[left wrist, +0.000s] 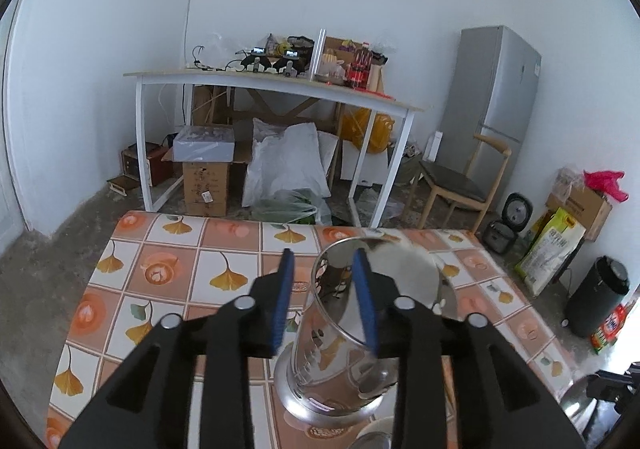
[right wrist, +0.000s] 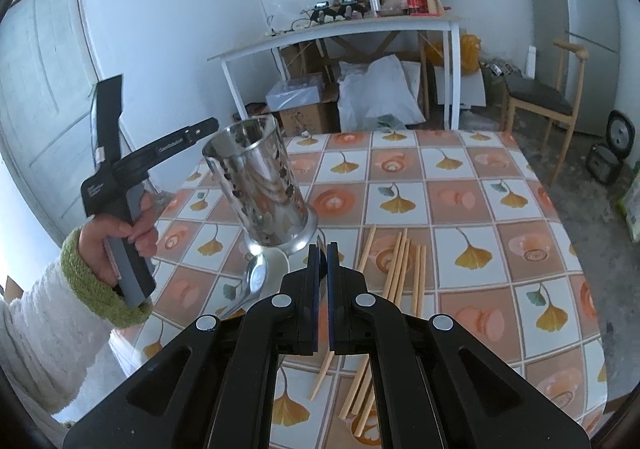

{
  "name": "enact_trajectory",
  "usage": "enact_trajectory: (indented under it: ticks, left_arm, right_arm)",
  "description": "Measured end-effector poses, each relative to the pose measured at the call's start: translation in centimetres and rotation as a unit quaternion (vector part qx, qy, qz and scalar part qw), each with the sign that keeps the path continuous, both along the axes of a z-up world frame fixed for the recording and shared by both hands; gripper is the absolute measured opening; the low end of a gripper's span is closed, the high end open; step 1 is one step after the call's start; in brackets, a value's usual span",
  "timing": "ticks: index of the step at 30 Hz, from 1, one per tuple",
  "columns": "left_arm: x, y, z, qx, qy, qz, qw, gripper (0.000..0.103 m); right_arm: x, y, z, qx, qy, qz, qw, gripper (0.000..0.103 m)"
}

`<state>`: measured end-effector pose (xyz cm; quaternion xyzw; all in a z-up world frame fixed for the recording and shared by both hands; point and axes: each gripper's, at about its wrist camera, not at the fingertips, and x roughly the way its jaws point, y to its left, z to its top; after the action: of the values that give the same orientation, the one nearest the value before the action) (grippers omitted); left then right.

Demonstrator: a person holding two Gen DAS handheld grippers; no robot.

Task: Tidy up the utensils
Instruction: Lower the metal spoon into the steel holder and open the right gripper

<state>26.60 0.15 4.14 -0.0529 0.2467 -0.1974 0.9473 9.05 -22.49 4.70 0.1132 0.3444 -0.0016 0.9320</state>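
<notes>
Left gripper had its blue pads apart, straddling the near rim of the steel utensil holder; one pad outside the wall, the other over the mouth, neither visibly pressing on it. Right gripper was clenched, pads together, nothing between them.

Writing: small white lettering on the left gripper's arm and body in the right wrist view, too small to read. Print on the yellow-green sack by the wall and on the cardboard box under the white desk was also unreadable.

Containers: the holder was a shiny perforated cylinder on a flared base, standing on the tiled-pattern table; in the right wrist view it appeared tilted. I could make out nothing inside it. Just beside its base: a white dish with a metal spoon lying across it.

Chopsticks lay loose on the table, a scattered bundle right of the dish, running under the right gripper. A hand in a white fleece sleeve with a green cuff gripped the left gripper's handle.
</notes>
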Motion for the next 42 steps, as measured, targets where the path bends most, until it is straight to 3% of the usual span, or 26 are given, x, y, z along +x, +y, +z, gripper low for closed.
enact_trajectory:
  ticks: [6, 9, 12, 16, 19, 23, 28, 35, 42]
  left_arm:
    - [-2.1, 2.9, 1.4, -0.017, -0.012, 0.010, 0.9997, 0.059]
    - [-3.5, 4.8, 1.5, -0.019, -0.009, 0.021, 0.9995, 0.071]
    - [-5.1, 6.7, 1.1, -0.024, 0.001, 0.030, 0.9993, 0.077]
    - [-6.9, 8.5, -0.2, -0.016, 0.021, 0.039, 0.9989, 0.081]
    - [-8.3, 9.3, -1.2, -0.006, 0.036, 0.043, 0.9984, 0.083]
    - [-9.9, 10.0, -2.8, 0.015, 0.050, 0.042, 0.9978, 0.084]
    - [-10.9, 10.5, -4.0, 0.038, 0.057, 0.042, 0.9967, 0.084]
    - [-10.9, 11.2, -4.4, 0.036, 0.061, 0.047, 0.9964, 0.084]
    - [-10.7, 11.0, -4.3, 0.035, 0.063, 0.048, 0.9962, 0.084]
  right_arm:
    - [0.9, -0.4, 4.1, -0.018, -0.044, 0.003, 0.999, 0.002]
    - [1.8, -0.6, 7.7, -0.031, -0.087, 0.005, 0.996, 0.002]
    - [3.6, -0.8, 10.5, -0.032, -0.125, 0.010, 0.992, 0.001]
    - [7.5, -0.5, 12.1, -0.011, -0.145, 0.029, 0.989, 0.001]
    - [11.6, 0.4, 11.6, -0.006, -0.141, 0.043, 0.989, 0.001]
    - [17.1, 2.2, 9.2, -0.032, -0.119, 0.051, 0.991, 0.001]
    - [21.0, 4.3, 6.3, -0.069, -0.089, 0.063, 0.992, 0.001]
    - [22.5, 7.1, 3.6, -0.125, -0.057, 0.103, 0.985, 0.001]
    - [22.3, 8.4, 2.9, -0.146, -0.049, 0.135, 0.979, 0.001]
